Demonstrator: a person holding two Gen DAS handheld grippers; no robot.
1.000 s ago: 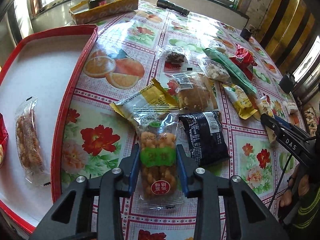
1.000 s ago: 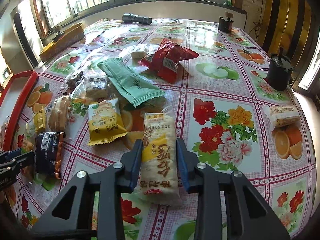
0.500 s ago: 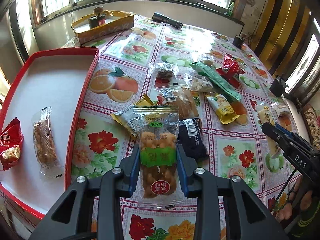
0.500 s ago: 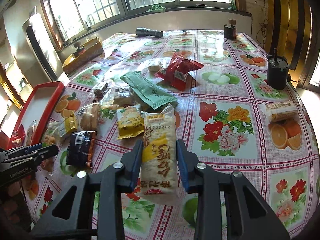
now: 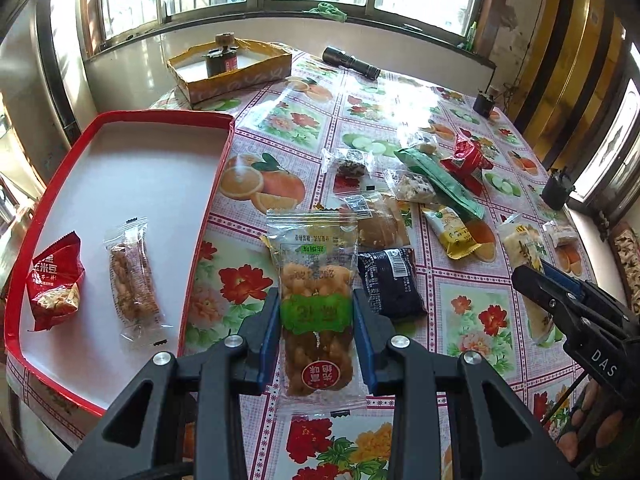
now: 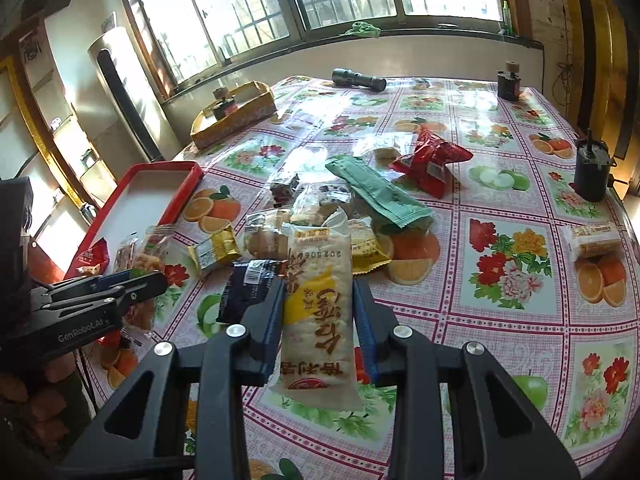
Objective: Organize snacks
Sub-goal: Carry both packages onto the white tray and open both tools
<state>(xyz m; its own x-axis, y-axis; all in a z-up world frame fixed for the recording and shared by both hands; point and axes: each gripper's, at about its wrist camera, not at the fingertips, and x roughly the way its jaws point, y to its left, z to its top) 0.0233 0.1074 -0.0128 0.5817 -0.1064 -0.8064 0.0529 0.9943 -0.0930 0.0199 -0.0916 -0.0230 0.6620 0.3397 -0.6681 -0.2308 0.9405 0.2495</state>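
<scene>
My left gripper [image 5: 316, 312] is shut on a clear pack of fried dough twists with a green label [image 5: 316, 280], held above the flowered tablecloth. To its left lies the red-rimmed tray [image 5: 212, 184], which holds a red snack bag [image 5: 54, 284] and a clear nut bar pack [image 5: 134, 280]. My right gripper [image 6: 318, 304] is shut on a white and yellow rice cracker pack [image 6: 320, 300], lifted over the table. Loose snacks lie between: a black pack [image 5: 390, 282], a yellow pack [image 5: 456, 232], a green pack [image 6: 378, 194] and a red bag [image 6: 430, 162].
A yellow cardboard box [image 5: 232, 70] with a small jar stands at the far left. A black flashlight [image 5: 352, 63] lies near the far edge. A dark pot [image 6: 592, 172] stands at the right edge. Another cracker pack [image 6: 596, 240] lies at the right.
Both grippers have risen with their packs still gripped, so more of the table and tray shows. The right gripper has tilted up, and windows now fill the top of its view.
</scene>
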